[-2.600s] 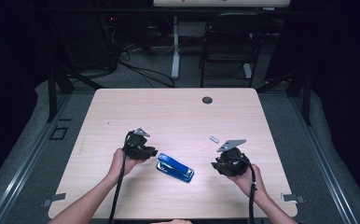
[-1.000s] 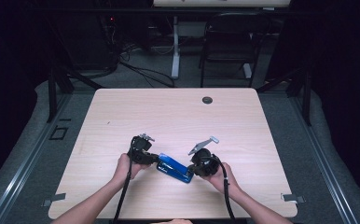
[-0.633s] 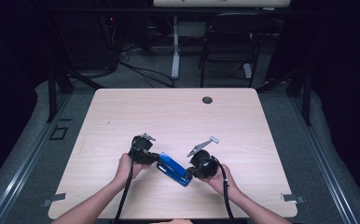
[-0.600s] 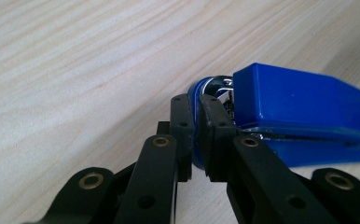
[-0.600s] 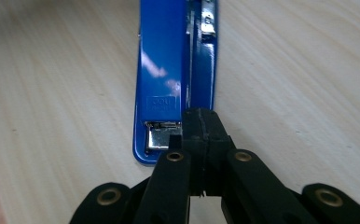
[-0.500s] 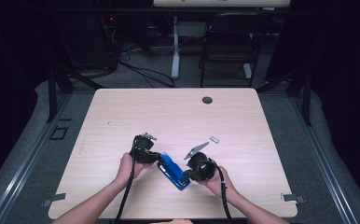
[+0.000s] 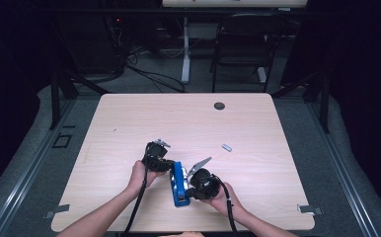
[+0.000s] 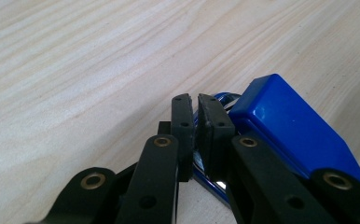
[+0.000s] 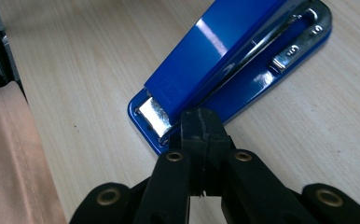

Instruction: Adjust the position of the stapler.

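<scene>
While stapler (image 7: 179, 184) rests on pale wood table (image 7: 129, 123), dark room, both grippers' fingers pressed together.

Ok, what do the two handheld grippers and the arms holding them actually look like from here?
Both the left gripper and right gripper are matt black, with linked jaw arms joined by brass-coloured rivets and flat black pads. Each carries a grey three-cornered plate on top and trails a black cable back along the forearm. The forearms are bare, no sleeves in sight.
</scene>
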Available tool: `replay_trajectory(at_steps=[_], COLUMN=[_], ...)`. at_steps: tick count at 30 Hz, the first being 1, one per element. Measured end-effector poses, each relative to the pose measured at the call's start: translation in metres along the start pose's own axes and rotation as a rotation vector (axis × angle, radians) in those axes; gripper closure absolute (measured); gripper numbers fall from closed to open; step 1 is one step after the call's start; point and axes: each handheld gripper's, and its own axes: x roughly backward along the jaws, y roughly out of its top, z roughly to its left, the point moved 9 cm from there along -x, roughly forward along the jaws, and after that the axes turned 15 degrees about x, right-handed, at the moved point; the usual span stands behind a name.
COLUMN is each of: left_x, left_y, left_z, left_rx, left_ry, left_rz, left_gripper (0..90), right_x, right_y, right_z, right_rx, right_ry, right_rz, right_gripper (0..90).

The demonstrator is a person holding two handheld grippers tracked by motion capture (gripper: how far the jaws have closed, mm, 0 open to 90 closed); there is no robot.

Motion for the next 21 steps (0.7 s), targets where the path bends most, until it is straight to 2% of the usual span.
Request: replay_trajectory(at_steps=[4,6,7,8,9,11,16,19,20,21], left_x=[-0.003,-0.004,-0.006,-0.006,-0.007,-0.007,-0.007,-0.006,-0.006,-0.003], left_y=[0.001,0.002,0.002,0.002,0.003,0.004,0.004,0.004,0.004,0.003], left_z=[-0.004,-0.007,-0.011,-0.011,-0.012,-0.012,-0.012,-0.009,-0.007,-0.003], left_rx=[-0.002,-0.021,-0.035,-0.035,-0.05,-0.031,-0.035,-0.041,-0.028,-0.015], left_ry=[-0.022,-0.022,-0.044,-0.044,-0.03,-0.057,-0.064,-0.049,-0.04,-0.03], left_rz=[0.003,0.005,0.014,0.014,0.009,0.01,0.011,0.025,0.021,0.03], left_gripper=[85.4,85.0,84.6,84.7,85.0,85.0,84.0,75.9,75.9,67.8], right_x=[-0.004,-0.008,-0.01,-0.01,-0.013,-0.014,-0.016,-0.012,-0.012,-0.003], right_y=[0.001,0.004,0.005,0.005,0.008,0.009,0.01,0.011,0.011,0.013], right_z=[0.003,0.008,0.01,0.01,0.015,0.017,0.017,0.014,0.014,0.01], right_rx=[0.007,0.023,0.025,0.025,0.046,0.074,0.063,0.068,0.068,0.053], right_ry=[0.005,0.009,0.014,0.014,0.014,0.014,0.028,0.023,0.023,0.019], right_rz=[-0.009,-0.026,-0.03,-0.03,-0.033,-0.017,-0.043,-0.048,-0.048,-0.071], right_gripper=[90.0,90.0,90.0,90.0,90.0,90.0,89.8,86.9,86.9,85.8])
